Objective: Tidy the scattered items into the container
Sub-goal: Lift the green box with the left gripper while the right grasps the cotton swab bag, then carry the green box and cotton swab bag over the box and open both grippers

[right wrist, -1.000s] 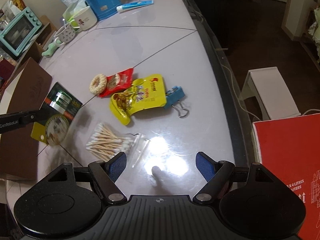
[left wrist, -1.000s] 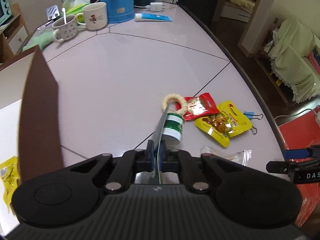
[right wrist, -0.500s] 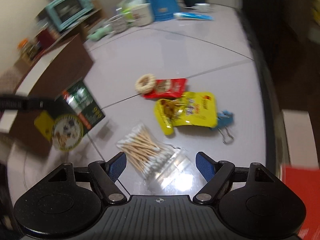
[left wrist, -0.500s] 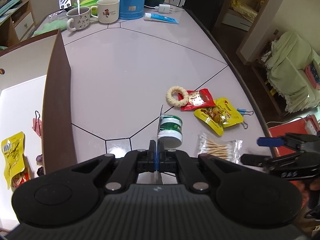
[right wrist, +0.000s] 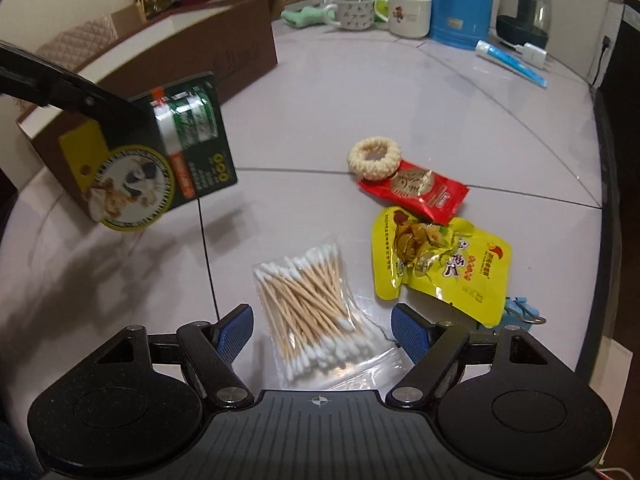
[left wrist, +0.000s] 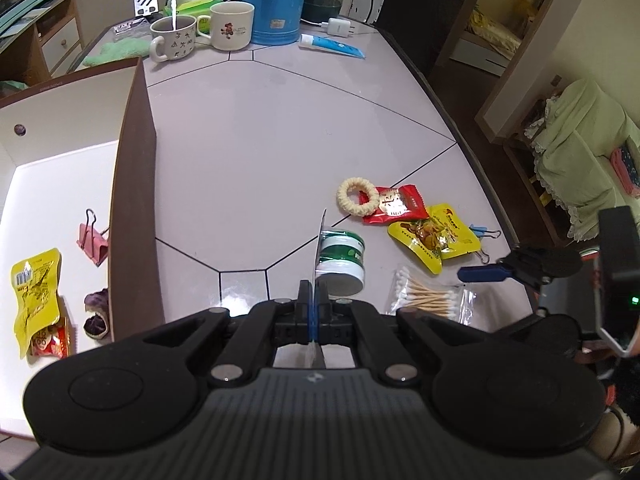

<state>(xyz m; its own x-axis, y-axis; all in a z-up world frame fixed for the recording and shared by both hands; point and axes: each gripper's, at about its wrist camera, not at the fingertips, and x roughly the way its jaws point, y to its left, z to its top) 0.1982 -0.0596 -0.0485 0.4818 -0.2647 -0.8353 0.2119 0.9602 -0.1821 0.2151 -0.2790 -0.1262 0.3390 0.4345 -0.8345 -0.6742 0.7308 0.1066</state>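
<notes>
Your left gripper [left wrist: 314, 312] is clamped on the thin card edge of a green blister pack [right wrist: 160, 152], held clear above the pale table [left wrist: 260, 152] just beside the brown box [left wrist: 134, 208], which already holds a pink binder clip [left wrist: 93, 238] and a yellow snack packet [left wrist: 34, 292]. Your right gripper [right wrist: 322, 330] hangs with jaws spread wide and nothing held, one finger on each side of the bag of cotton swabs [right wrist: 312, 312] lying on the table. Near it lie a yellow snack pouch [right wrist: 444, 264], a red packet [right wrist: 416, 192], a cream ring [right wrist: 374, 158] and a blue binder clip [right wrist: 520, 308].
</notes>
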